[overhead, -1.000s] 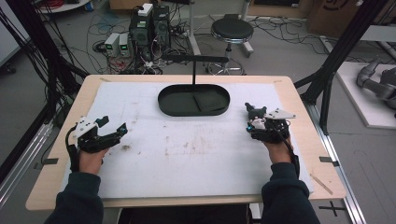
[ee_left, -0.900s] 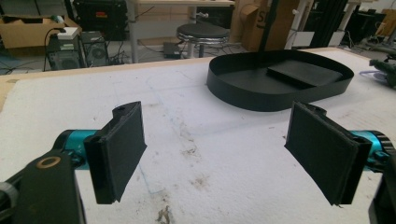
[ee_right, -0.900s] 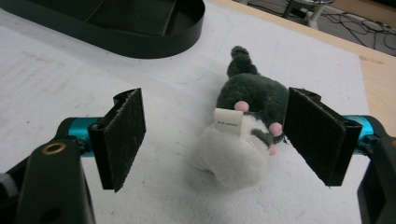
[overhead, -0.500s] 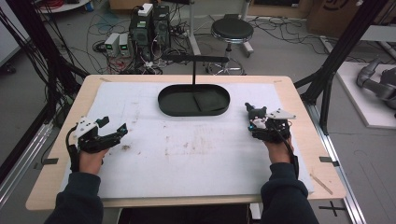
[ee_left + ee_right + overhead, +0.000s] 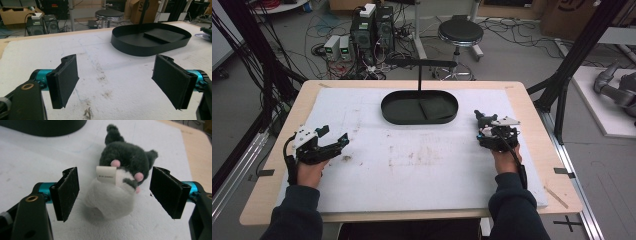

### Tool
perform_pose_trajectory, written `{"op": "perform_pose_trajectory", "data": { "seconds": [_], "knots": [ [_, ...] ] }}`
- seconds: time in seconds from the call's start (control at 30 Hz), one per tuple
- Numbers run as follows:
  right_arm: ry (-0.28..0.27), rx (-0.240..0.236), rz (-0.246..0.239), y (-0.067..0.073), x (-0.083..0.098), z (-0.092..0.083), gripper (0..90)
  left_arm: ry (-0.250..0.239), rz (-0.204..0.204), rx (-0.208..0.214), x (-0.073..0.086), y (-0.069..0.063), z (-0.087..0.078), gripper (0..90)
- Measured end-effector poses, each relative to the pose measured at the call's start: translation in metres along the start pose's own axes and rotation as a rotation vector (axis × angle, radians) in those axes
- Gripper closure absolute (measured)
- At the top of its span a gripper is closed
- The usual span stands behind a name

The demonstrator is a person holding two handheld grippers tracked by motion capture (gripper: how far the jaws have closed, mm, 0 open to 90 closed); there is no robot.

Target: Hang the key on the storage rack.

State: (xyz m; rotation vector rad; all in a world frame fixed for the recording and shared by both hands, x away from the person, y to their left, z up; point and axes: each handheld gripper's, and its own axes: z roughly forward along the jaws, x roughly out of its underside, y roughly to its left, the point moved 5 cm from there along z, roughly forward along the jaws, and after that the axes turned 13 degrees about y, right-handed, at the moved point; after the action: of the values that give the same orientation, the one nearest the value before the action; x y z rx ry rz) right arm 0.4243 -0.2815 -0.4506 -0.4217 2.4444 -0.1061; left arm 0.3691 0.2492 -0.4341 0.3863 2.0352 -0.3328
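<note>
A small plush toy [image 5: 120, 177], dark grey with a white belly, pink spots and a paper tag, lies on the white mat near the right edge. It also shows as a dark lump [image 5: 482, 119] in the high view. My right gripper [image 5: 116, 185] is open, one jaw on each side of the toy, neither touching it; from above the right gripper [image 5: 486, 126] sits just behind the toy. My left gripper [image 5: 334, 135] rests at the mat's left side. The left gripper [image 5: 115, 72] is open with nothing but stained mat between its jaws.
A black oval tray [image 5: 387, 112] stands at the back centre, holding a flat black slab [image 5: 437, 106] and a thin T-shaped post [image 5: 419, 75]; its wall [image 5: 140, 50] lies ahead of my left jaws. The white mat [image 5: 422, 165] covers the wooden table [image 5: 532, 115].
</note>
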Motion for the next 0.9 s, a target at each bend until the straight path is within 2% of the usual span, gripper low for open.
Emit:
{"op": "perform_pose_trajectory", "data": {
  "seconds": [0.13,0.2,0.23,0.27,0.4,0.53,0.6,0.63,0.67,0.7,0.73,0.77,0.8,0.83,0.9],
  "knots": [
    [0.072,0.003,0.000,-0.002,0.006,0.011,28.9,0.000,-0.001,-0.002,0.001,0.001,-0.001,20.4],
    [0.079,-0.017,0.017,-0.005,0.008,0.014,30.8,0.001,-0.004,-0.004,0.001,0.001,-0.001,20.4],
    [0.086,-0.050,0.021,-0.005,0.009,0.015,39.2,0.001,-0.003,-0.004,0.001,0.002,-0.001,20.5],
    [0.092,-0.076,0.019,-0.005,0.009,0.015,41.7,0.001,-0.002,-0.003,0.001,0.002,-0.001,20.5],
    [0.096,-0.075,-0.002,-0.004,0.009,0.014,46.4,0.001,-0.003,-0.001,0.001,0.002,0.000,20.5],
    [0.097,-0.110,-0.017,-0.005,0.009,0.011,49.5,0.000,-0.003,-0.001,0.000,0.001,0.001,20.6],
    [0.084,-0.186,-0.048,-0.003,0.009,0.005,49.7,-0.003,-0.004,0.003,-0.001,0.001,0.001,20.7],
    [0.084,-0.186,-0.048,-0.003,0.009,0.005,49.7,-0.003,-0.004,0.003,-0.001,0.001,0.001,20.7],
    [0.079,-0.294,-0.079,0.002,0.010,-0.002,48.9,-0.003,-0.004,0.004,-0.001,0.001,0.001,20.7],
    [0.079,-0.294,-0.079,0.002,0.010,-0.002,48.9,-0.003,-0.005,0.004,-0.001,0.001,0.001,20.7],
    [0.084,-0.345,-0.089,0.005,0.011,-0.004,48.5,-0.001,-0.004,0.005,-0.001,0.001,0.001,20.8],
    [0.113,-0.375,-0.126,0.009,0.016,-0.006,47.2,0.000,-0.004,0.004,-0.001,0.001,0.002,20.8],
    [0.113,-0.375,-0.126,0.009,0.016,-0.006,47.2,0.000,-0.004,0.004,-0.001,0.001,0.002,20.8],
    [0.127,-0.349,-0.136,0.009,0.019,-0.006,44.1,0.000,-0.003,0.003,-0.001,0.001,0.002,20.8],
    [0.123,-0.331,-0.129,0.008,0.019,-0.006,41.1,0.001,-0.001,0.005,-0.001,0.001,0.002,20.8]
  ]
}}
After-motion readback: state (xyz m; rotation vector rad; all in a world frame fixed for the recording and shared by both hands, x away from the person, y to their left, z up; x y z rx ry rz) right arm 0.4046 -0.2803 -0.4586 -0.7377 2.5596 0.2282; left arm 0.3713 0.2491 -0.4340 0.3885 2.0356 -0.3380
